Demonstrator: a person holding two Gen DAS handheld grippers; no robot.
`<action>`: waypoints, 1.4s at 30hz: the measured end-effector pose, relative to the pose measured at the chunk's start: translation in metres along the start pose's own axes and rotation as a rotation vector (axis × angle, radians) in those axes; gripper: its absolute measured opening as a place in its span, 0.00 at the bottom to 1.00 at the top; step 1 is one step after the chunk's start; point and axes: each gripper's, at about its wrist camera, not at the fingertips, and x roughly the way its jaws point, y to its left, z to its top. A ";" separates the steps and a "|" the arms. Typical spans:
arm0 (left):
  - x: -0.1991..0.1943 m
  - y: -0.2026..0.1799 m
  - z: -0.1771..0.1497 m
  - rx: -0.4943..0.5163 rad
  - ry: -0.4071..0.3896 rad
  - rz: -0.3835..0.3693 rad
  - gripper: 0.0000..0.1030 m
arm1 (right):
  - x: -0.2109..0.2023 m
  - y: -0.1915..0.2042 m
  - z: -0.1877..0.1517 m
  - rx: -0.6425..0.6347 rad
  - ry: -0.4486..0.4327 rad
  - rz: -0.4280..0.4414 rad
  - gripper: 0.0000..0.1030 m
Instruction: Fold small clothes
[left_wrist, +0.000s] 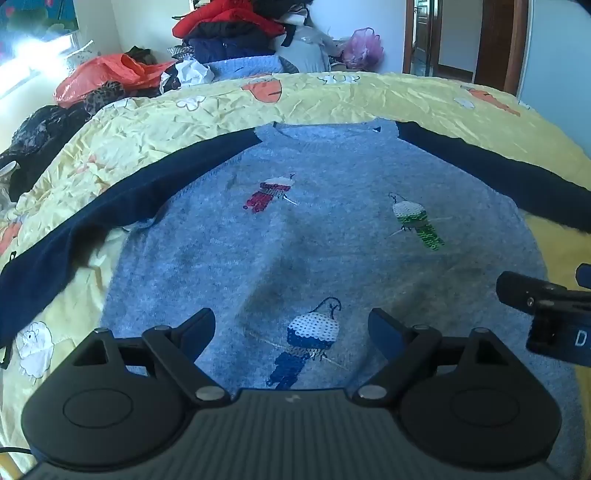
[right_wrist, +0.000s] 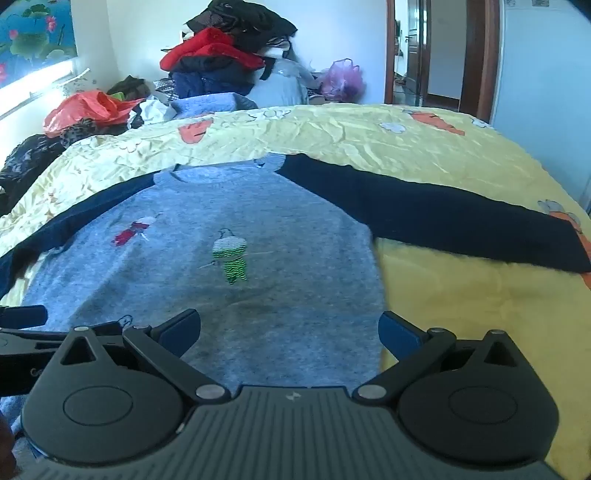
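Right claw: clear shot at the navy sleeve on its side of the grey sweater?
Probably yes. The right claw is open and empty, and the navy sleeve lies flat and spread on the yellow bedsheet with nothing covering it or lying between.

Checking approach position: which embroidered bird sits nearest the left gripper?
The blue bird, low on the sweater, between the left gripper fingers; the red and green ones lie farther up.

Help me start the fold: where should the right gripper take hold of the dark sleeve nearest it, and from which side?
Probably the cuff end of the right navy sleeve, approached from the outer right side. It lies flat and stretched away from the grey sweater body over the yellow bedspread, so its free end lifts and swings inward easily. The right gripper is open, holding nothing.
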 end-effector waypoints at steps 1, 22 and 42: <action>0.000 0.003 0.001 -0.008 0.001 -0.004 0.88 | 0.000 0.001 0.000 0.001 0.003 0.007 1.00; -0.004 -0.003 -0.003 0.016 -0.039 0.006 0.88 | 0.005 -0.011 0.000 -0.001 0.011 -0.063 1.00; -0.003 0.003 -0.002 -0.007 -0.040 0.033 0.88 | -0.019 0.004 0.003 -0.100 -0.090 -0.046 1.00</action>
